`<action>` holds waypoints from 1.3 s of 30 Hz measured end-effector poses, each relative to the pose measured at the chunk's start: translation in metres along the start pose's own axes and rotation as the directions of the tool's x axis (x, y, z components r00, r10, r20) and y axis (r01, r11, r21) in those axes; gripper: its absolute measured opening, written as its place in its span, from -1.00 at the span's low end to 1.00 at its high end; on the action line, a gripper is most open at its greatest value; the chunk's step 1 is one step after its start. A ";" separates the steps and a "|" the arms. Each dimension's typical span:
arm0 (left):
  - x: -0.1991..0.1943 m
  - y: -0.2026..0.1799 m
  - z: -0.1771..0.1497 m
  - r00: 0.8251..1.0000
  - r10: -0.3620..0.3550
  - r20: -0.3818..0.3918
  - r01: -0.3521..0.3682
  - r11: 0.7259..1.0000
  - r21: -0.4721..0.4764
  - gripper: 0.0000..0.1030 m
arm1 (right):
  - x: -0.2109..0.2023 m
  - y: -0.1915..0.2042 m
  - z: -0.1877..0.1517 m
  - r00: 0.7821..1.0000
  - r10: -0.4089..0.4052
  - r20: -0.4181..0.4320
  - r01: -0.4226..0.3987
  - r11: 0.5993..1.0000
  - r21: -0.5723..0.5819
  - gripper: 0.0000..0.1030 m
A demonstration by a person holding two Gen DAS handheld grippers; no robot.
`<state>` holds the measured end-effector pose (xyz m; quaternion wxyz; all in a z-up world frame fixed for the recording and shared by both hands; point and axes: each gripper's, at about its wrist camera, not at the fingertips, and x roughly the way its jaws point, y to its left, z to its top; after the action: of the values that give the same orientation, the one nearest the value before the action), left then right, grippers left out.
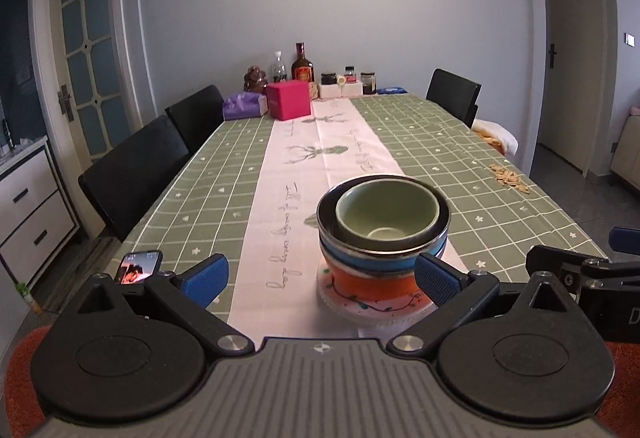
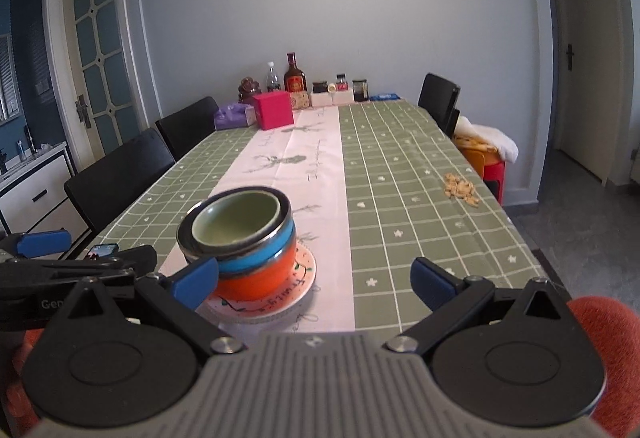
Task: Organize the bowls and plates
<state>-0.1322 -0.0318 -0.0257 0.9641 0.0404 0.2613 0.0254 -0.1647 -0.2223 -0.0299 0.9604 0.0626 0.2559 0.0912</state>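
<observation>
Grippers sit nearest the cameras, both with blue-padded fingers spread wide and holding nothing; the left gripper [image 1: 320, 276] has its right pad [image 1: 438, 278] just beside the bowl stack, and contact cannot be confirmed; the right gripper [image 2: 314, 280] has its left pad [image 2: 196, 280] in front of the same stack, its right pad over bare cloth. Just beyond the fingers a patterned plate [image 1: 376, 308] lies on the white runner [image 1: 296, 158] near the table's front edge; on it stand nested bowls: an orange bowl [image 1: 372, 280] at the bottom, a blue bowl [image 1: 372, 260] inside it, a dark-rimmed bowl [image 1: 326, 214] above, and a green bowl [image 1: 384, 210] innermost, tilted toward the rim. A phone [image 1: 138, 266] lies left of the stack on the green checked tablecloth [image 1: 440, 142]. Scattered seeds [image 1: 510, 178] lie at the right edge. A pink box [image 1: 289, 101], bottles and jars stand at the far end.
</observation>
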 end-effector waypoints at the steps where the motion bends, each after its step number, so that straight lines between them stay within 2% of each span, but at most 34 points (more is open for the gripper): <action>1: 0.001 0.001 -0.001 1.000 -0.001 -0.004 0.001 1.000 -0.003 1.00 | 0.001 0.001 -0.002 1.000 -0.003 -0.006 0.003 1.000 -0.002 0.95; 39: 0.001 0.006 0.002 0.999 0.033 0.008 -0.033 0.999 -0.042 1.00 | 0.001 -0.001 -0.001 1.000 -0.020 0.002 0.020 1.000 0.007 0.95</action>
<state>-0.1303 -0.0256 -0.0236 0.9652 0.0245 0.2560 0.0466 -0.1646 -0.2234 -0.0312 0.9612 0.0637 0.2560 0.0807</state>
